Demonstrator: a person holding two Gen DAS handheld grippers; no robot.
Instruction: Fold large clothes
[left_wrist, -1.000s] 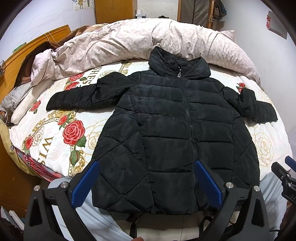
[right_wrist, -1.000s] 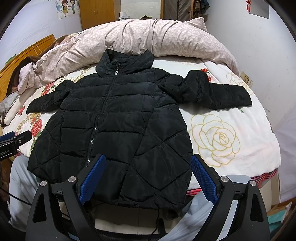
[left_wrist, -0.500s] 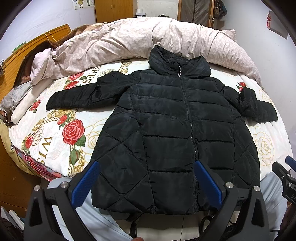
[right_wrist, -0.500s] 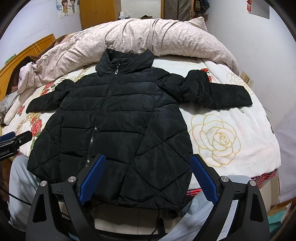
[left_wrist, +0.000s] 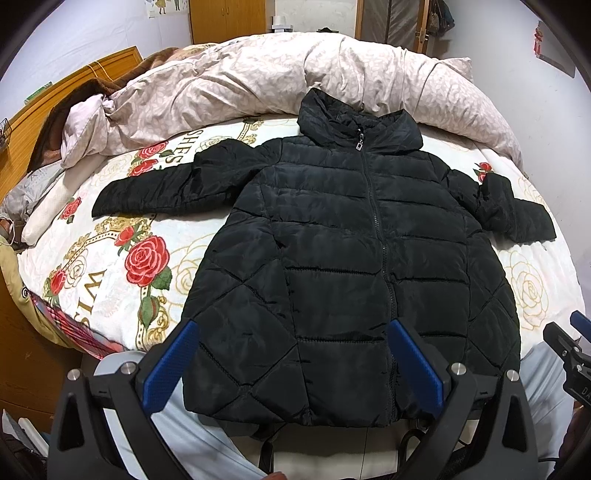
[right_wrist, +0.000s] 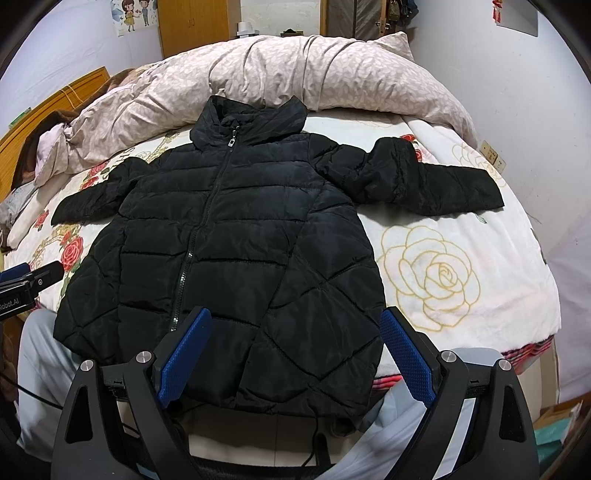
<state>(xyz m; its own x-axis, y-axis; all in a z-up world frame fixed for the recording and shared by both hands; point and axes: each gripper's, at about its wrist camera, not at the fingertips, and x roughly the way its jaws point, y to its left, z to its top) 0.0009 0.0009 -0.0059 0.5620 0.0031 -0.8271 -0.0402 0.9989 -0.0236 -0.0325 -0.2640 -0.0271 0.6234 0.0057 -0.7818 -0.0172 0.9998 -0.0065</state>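
A black quilted puffer jacket lies flat and zipped, front up, on the bed, with both sleeves spread out and its collar toward the far side. It also shows in the right wrist view. My left gripper is open and empty, hovering above the jacket's hem. My right gripper is open and empty, also above the hem, more to the right. The left sleeve and right sleeve lie on the sheet.
The bed sheet has a rose print. A bunched pink duvet lies along the far side behind the collar. A wooden headboard is at the left. A wall is close on the right. The person's legs are at the near edge.
Both grippers have shifted very slightly; the jacket has not moved. Both grippers stay open.
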